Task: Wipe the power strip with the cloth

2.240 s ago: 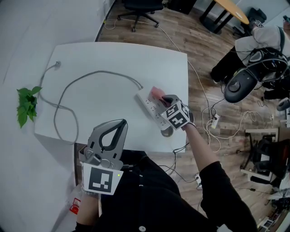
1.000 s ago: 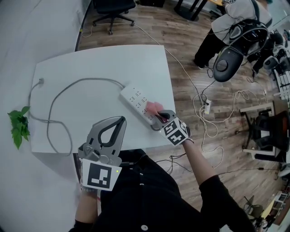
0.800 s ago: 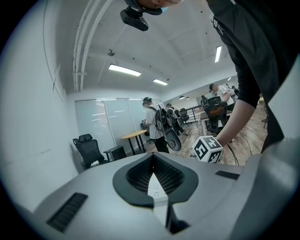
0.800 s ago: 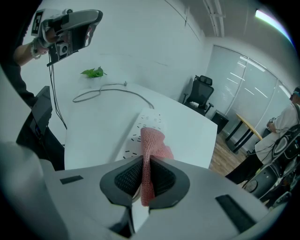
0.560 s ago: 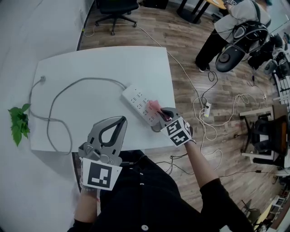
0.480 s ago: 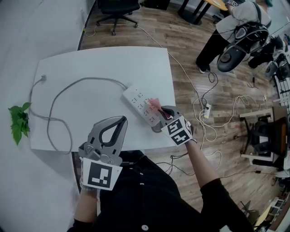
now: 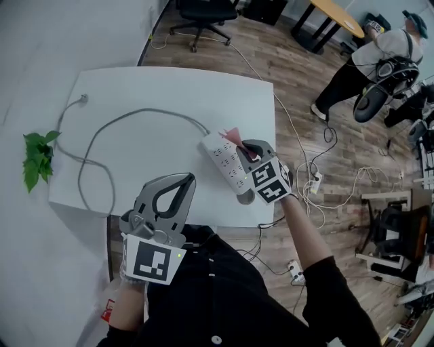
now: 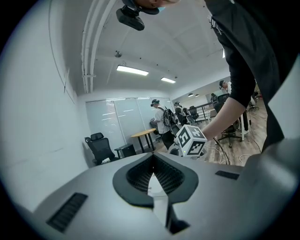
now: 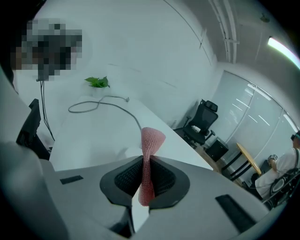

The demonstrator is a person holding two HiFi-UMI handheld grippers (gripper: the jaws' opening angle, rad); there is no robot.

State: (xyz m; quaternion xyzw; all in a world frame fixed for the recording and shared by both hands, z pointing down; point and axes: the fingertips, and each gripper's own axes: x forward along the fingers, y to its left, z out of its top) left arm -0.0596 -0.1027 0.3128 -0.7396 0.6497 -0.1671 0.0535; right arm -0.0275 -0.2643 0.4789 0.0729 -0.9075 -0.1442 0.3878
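Head view: white power strip [image 7: 224,161] lies on the white table [image 7: 169,95], right of centre frame, near the table's right and near edges. Its long axis is diagonal, upper left to lower right, socket face up. The cord end points upper left; the other end sits at the table's near edge, partly under the right gripper [image 7: 246,146]. Grey cable [image 7: 122,116] leaves the upper-left end, arcs left across the table, loops, and ends in a plug [image 7: 85,98] near the table's upper-left corner. The right gripper is over the strip's lower-right half, jaws clamped on a pink cloth [image 7: 233,135]. In the right gripper view the cloth is pinched upright between the pads, a flared end sticking out past the tips. That bit of cloth sits by the strip's upper-right long edge; contact with the strip can't be judged. Left gripper [image 7: 183,179] is at lower left-centre, off the table's near edge. Its jaws are together with nothing between them, confirmed in the left gripper view. Green plant [image 7: 37,159] at left frame edge, office chair [image 7: 203,10] top centre, another person [image 7: 380,54] upper right on the wood floor [image 7: 339,149].
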